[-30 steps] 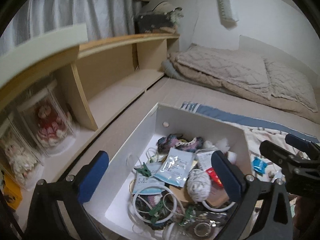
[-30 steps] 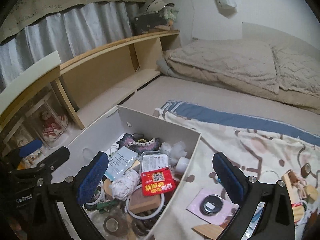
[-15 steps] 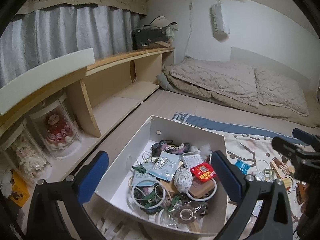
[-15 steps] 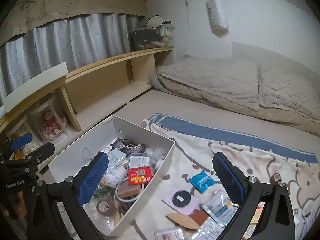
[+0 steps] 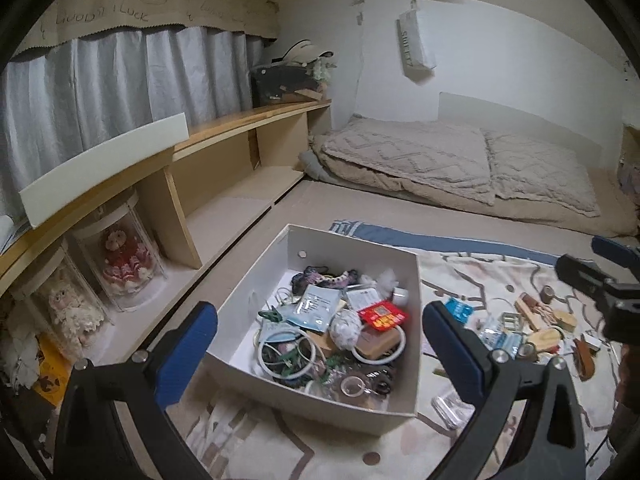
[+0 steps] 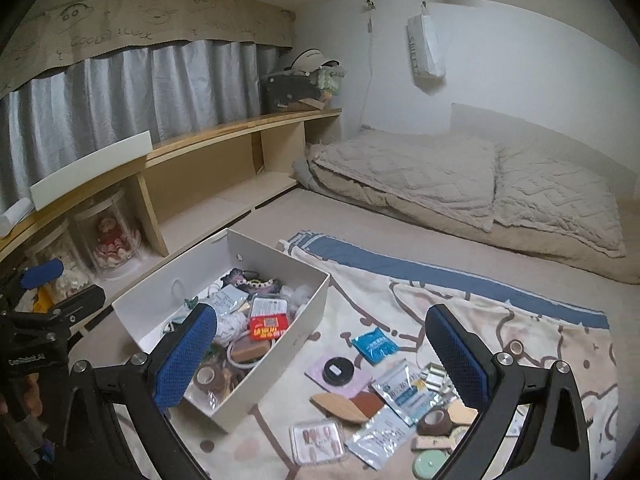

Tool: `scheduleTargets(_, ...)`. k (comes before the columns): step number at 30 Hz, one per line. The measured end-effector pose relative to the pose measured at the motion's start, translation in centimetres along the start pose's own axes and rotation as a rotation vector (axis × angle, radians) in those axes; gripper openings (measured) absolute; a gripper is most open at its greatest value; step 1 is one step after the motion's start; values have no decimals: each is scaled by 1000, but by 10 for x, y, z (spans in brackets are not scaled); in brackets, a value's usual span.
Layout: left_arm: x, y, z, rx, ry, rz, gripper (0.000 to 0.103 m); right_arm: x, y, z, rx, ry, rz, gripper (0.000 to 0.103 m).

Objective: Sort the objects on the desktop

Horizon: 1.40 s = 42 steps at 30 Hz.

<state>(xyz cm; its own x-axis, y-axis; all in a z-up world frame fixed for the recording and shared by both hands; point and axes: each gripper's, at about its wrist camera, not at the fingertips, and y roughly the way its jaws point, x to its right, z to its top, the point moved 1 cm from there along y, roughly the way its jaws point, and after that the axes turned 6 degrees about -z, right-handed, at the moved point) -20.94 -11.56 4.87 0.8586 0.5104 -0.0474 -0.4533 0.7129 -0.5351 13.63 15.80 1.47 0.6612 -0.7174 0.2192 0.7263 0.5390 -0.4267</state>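
A white box [image 5: 260,272] [image 6: 160,292] stands on a patterned blanket [image 6: 440,296] and holds several small things: a red packet [image 5: 382,315] [image 6: 267,326], a white ring [image 5: 285,347], foil sachets, a tape roll [image 6: 206,376]. Loose things lie on the blanket right of it: a blue sachet [image 6: 375,345] [image 5: 460,309], a black round tin on a pink card [image 6: 338,369], a wooden leaf shape [image 6: 338,403], a nail set [image 6: 317,442], foil sachets [image 6: 404,394]. My left gripper [image 5: 320,344] is open and empty above the box. My right gripper [image 6: 320,350] is open and empty above the box edge and the loose things.
A wooden shelf unit [image 5: 224,148] runs along the left, with dolls in clear cases [image 5: 120,256] below and a grey curtain behind. Folded beige bedding [image 6: 460,184] lies at the back. The right gripper shows at the left wrist view's right edge [image 5: 600,280].
Both grippers have risen and pulled back from the box, so the box looks smaller and more of the blanket with its loose things shows. Both stay open and empty.
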Motion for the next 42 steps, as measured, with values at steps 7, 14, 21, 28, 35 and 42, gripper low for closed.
scheduleTargets(7,8,-35,-12,15,4,-6,103,-1,-25,-13,5,-16,23,103)
scheduleTargets(14,11,-51,-28,-21,-8,-16,103,-1,-42,-28,5,-44,25,103)
scheduleTargets(21,10,-53,-46,-58,-56,-30,103,-2,-50,-41,2,-58,25,103)
scheduleTargets(28,14,-50,-62,-91,-67,-22,103,-3,-50,-52,-26,-69,41,103)
scheduleTargets(35,17,-51,-70,-92,-37,-2,103,-2,-51,-63,-51,-84,41,103)
scheduleTargets(42,16,-50,-71,-96,-43,-9,103,0,-54,-67,-67,-84,42,103)
